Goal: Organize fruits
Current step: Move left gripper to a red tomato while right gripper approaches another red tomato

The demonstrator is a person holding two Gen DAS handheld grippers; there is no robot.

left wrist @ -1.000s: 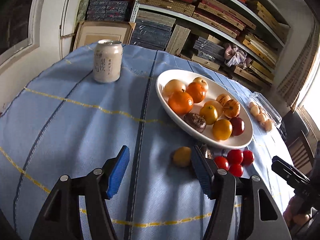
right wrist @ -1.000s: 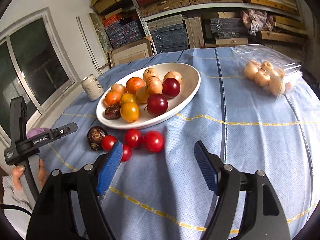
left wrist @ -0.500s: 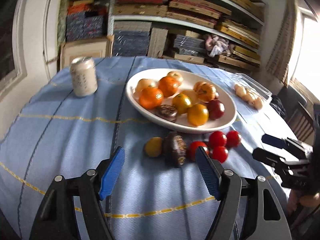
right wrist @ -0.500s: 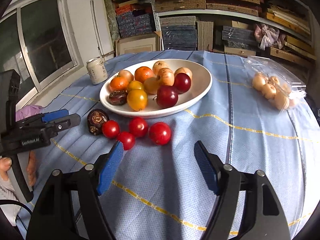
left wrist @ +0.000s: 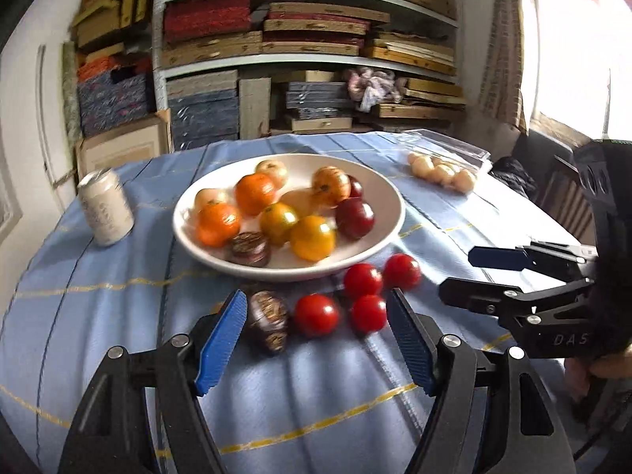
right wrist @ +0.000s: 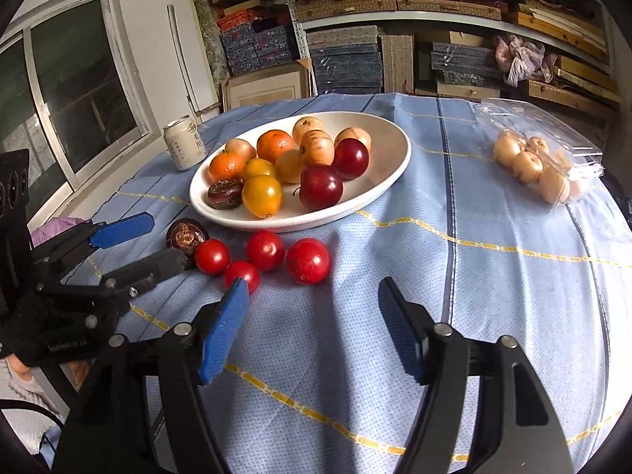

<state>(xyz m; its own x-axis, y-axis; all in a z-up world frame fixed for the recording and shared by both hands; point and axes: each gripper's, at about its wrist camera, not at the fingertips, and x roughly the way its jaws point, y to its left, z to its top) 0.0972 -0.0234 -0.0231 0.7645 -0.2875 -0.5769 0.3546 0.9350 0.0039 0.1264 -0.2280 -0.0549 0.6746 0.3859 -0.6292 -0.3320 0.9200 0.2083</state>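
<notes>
While the left gripper (left wrist: 316, 335), its black arms tipped with blue ribbed pads, hangs released above the pale blue cloth-covered table (left wrist: 98, 276), a dark brown wrinkled fruit (left wrist: 268, 320) and a round red tomato (left wrist: 317, 314) lie on the cloth in the gap between its spread jaws, and neither pad presses on them; the brown fruit sits just beside the left pad. Three more red tomatoes (left wrist: 363, 279) cluster close by toward the right pad, all of them on the cloth just in front of the wide white oval bowl (left wrist: 379, 237). The bowl holds orange mandarins (left wrist: 219, 223), yellow round fruits (left wrist: 312, 237), dark red plums (left wrist: 354, 217), pale brown-streaked fruits (left wrist: 331, 186) and another dark wrinkled fruit (left wrist: 249, 249). The right gripper (right wrist: 312, 328), of the same build, is also slack and holds nothing; its jaws have just been opening a little, over bare cloth, with the nearest small tomato (right wrist: 241, 274) just past the tip of its left pad. From the right wrist view the left gripper's fingers (right wrist: 122, 231) reach in from the left edge around the brown fruit. A white drink can (left wrist: 106, 213) stands upright left of the bowl, and a clear plastic clamshell box of pale round fruits (right wrist: 541, 166) lies open well apart on the right. Shelves stacked with flat boxes (left wrist: 308, 31) fill the wall behind.
</notes>
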